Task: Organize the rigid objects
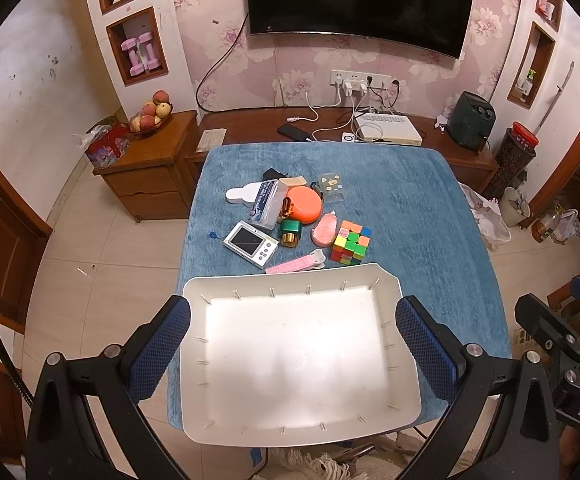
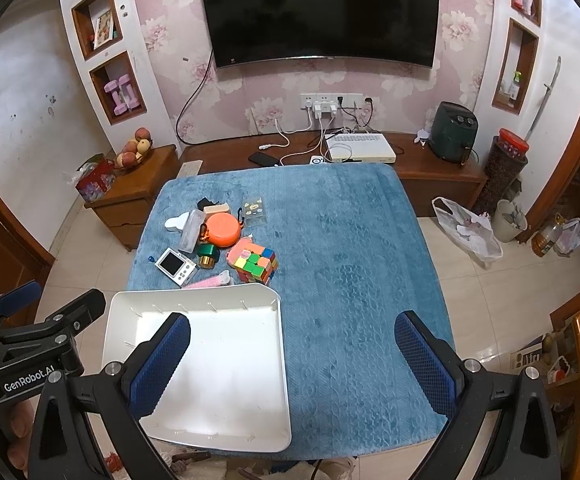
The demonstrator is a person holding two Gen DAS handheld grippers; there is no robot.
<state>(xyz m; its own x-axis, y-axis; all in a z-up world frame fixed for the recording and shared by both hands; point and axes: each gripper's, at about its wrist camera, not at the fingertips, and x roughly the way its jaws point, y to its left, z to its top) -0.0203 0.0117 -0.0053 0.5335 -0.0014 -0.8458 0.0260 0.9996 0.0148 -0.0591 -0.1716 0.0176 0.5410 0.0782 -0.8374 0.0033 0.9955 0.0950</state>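
White lettering reading "GenRobot.AI" shows on the black body of the left gripper [image 1: 293,344] where it appears at the left edge of the right wrist view; in the left wrist view the letters "DAS" can be read on the black body of the right gripper [image 2: 293,354] at the right edge. Print on the clear plastic box [image 1: 267,204] is too small to read.

Both grippers hang above the near end of the table covered with a blue textured cloth [image 1: 418,216], jaws wide apart, blue-padded fingers holding and touching nothing. The left one frames the white rectangular plastic tray [image 1: 193,360], which lies empty at the near edge of the cloth; the right one looks down on bare cloth just right of that tray.

The rigid objects lie in a loose cluster just beyond the tray's far rim: a multicoloured puzzle cube [image 1: 350,242], a pink oval case [image 1: 324,230], a round orange case [image 1: 305,204], a green and gold cylinder [image 1: 290,233], a small white digital camera [image 1: 251,244], a pink strip-shaped item [image 1: 296,264] touching the tray's far rim, a white cloud-shaped piece [image 1: 242,193], and a small clear case with yellow pieces [image 1: 332,187].

Behind the table a dark wooden TV bench [image 1: 249,120] carries a white set-top box [image 1: 388,130] and cables, beneath a wall-mounted black television [image 1: 360,0].
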